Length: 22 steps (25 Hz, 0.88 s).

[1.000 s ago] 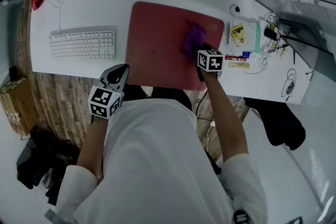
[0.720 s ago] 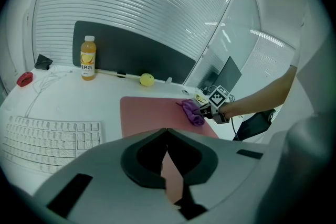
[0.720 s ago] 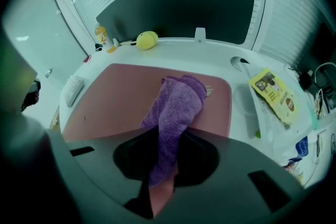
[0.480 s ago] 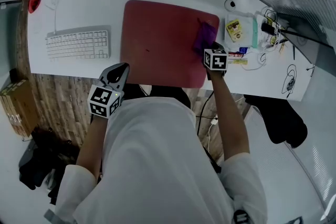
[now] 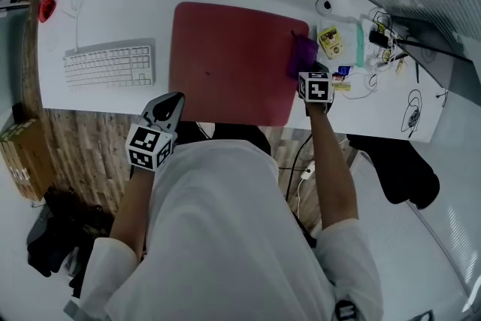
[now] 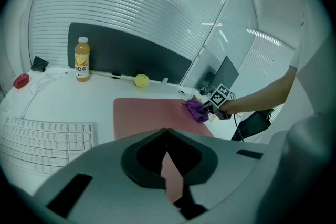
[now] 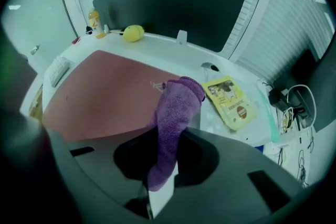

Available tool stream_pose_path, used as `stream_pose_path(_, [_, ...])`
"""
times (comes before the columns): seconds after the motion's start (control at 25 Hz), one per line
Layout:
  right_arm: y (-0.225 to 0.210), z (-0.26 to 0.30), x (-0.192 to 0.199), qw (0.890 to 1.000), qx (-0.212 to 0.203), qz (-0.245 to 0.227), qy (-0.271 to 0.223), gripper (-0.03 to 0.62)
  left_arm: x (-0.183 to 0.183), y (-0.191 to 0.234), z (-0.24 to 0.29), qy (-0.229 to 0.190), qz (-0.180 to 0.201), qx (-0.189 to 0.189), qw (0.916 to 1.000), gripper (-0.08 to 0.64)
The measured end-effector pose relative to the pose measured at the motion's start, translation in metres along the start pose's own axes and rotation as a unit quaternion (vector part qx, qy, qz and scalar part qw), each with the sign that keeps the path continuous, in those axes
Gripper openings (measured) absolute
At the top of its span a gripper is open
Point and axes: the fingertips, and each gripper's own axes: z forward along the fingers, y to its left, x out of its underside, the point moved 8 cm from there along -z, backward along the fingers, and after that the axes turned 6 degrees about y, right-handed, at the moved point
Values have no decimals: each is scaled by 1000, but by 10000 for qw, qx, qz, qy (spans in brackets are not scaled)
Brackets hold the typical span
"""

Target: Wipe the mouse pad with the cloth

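Since my right gripper (image 5: 307, 71) pinches the purple fabric cloth (image 5: 302, 55) at the red rectangular mouse pad (image 5: 229, 60), I'd drag it flat; left gripper (image 5: 167, 107) closed, empty.

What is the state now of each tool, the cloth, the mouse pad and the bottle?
Left tool: shut, empty.
Right tool: shut on the cloth.
Cloth: bunched, at the mouse pad's right edge.
Mouse pad: flat on the desk.
Bottle: upright, cap on.
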Motion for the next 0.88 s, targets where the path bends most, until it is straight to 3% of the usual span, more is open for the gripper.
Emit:
stream_pose_path(0.28, [-16, -28, -47, 9975, 376, 118, -585, 69, 2, 7, -3, -98, -113, -40, 9999, 18])
stream_pose_path(0.56, [-3, 14, -76, 9936, 1124, -34, -83, 69, 19, 30, -24, -69, -450, -319, 9985, 18])
stream_pose_path(0.88, [38, 31, -103, 9960, 863, 111, 200, 69, 38, 55, -43, -176, -812, -586, 9948, 18])
